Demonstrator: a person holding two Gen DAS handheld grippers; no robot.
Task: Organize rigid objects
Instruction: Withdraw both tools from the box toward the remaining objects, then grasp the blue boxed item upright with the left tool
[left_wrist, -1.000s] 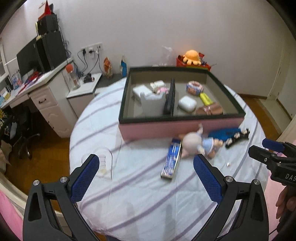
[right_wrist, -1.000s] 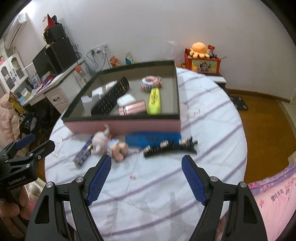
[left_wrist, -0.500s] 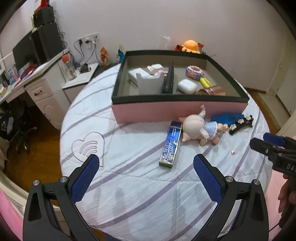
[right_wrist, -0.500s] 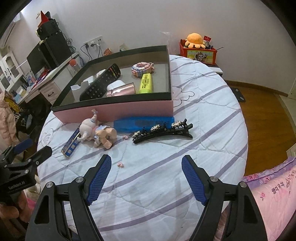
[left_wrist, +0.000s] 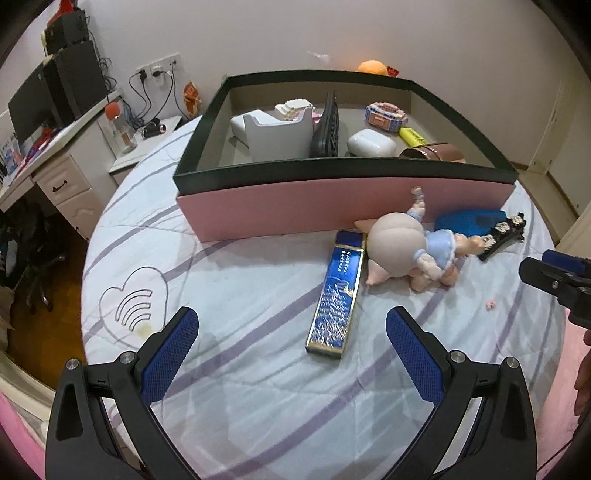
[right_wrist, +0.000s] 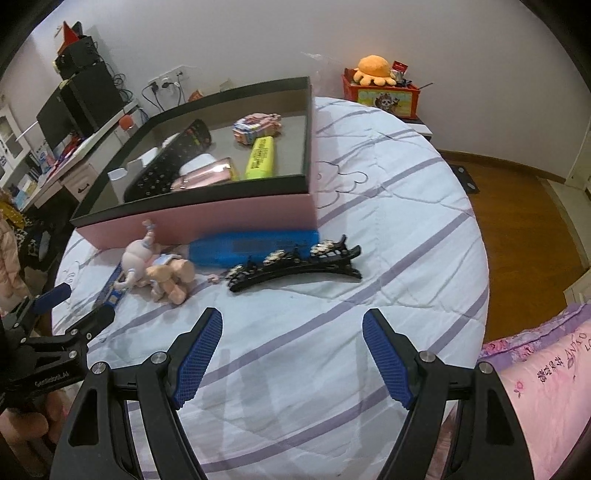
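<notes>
Task partly done: several items already lie in the pink box (left_wrist: 332, 206). Outside it I see a doll (right_wrist: 162, 269), blue case (right_wrist: 255, 247), hair clip (right_wrist: 295, 266) and apparently a patterned bar (left_wrist: 336, 295). My left gripper (left_wrist: 291, 332) and right gripper (right_wrist: 291, 332) gape empty.

A pink box (left_wrist: 295, 206) with a dark green rim is seen open at the top, and inside it a black remote (right_wrist: 166, 166), a white earbud case (left_wrist: 371, 143), a yellow highlighter (right_wrist: 261, 157), a rose-gold case (right_wrist: 205, 177), a pink brick model (right_wrist: 256, 125) and a white holder (left_wrist: 277, 138) are held. Four things are left outside, along its pink front wall — a long blue patterned box (left_wrist: 336, 291) lying flat, a pig doll (left_wrist: 406, 247) on its side just beside it, a blue case (right_wrist: 255, 245) set against the wall, and a black jewelled hair clip (right_wrist: 295, 264) in front of that case.
</notes>
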